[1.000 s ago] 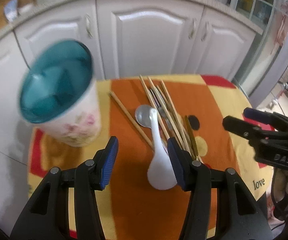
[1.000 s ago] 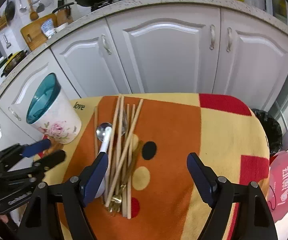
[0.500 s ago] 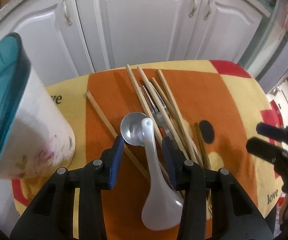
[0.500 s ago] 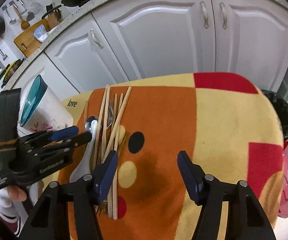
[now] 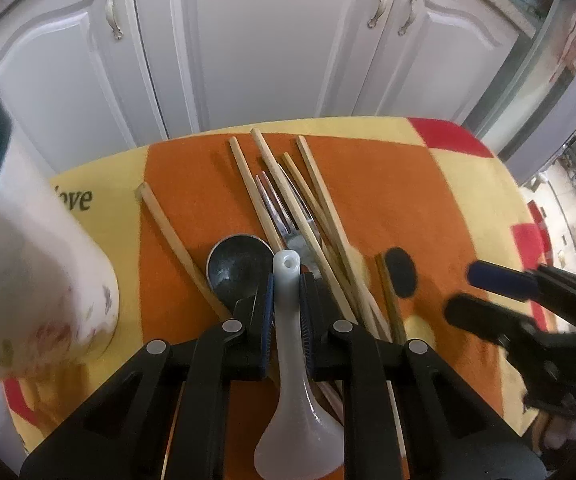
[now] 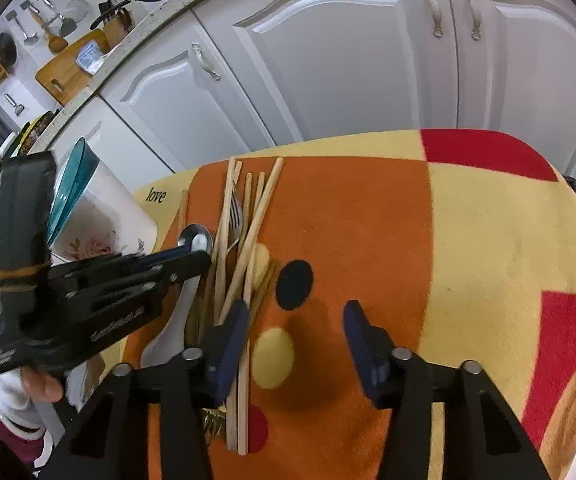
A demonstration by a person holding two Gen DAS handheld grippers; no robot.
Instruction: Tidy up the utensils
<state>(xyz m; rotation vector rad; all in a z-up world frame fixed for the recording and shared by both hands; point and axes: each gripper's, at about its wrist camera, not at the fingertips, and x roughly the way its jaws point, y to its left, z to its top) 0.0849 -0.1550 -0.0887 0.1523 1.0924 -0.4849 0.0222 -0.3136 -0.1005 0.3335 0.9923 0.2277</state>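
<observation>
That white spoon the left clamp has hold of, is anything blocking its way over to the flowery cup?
Nothing visible does. The left gripper is shut on the white spoon handle; between it and the floral cup lie only a flat chopstick and bare cloth, easily cleared by lifting.

On the counter [image 6: 488,240] the chopsticks [image 5: 320,216] lie fanned toward its far edge, over a fork [image 5: 278,208]. A metal spoon [image 5: 238,266] lies just left of them, a plastic spoon [image 5: 294,396] beside it nearer the near edge. The cup [image 5: 44,276] stands at the left edge.
</observation>
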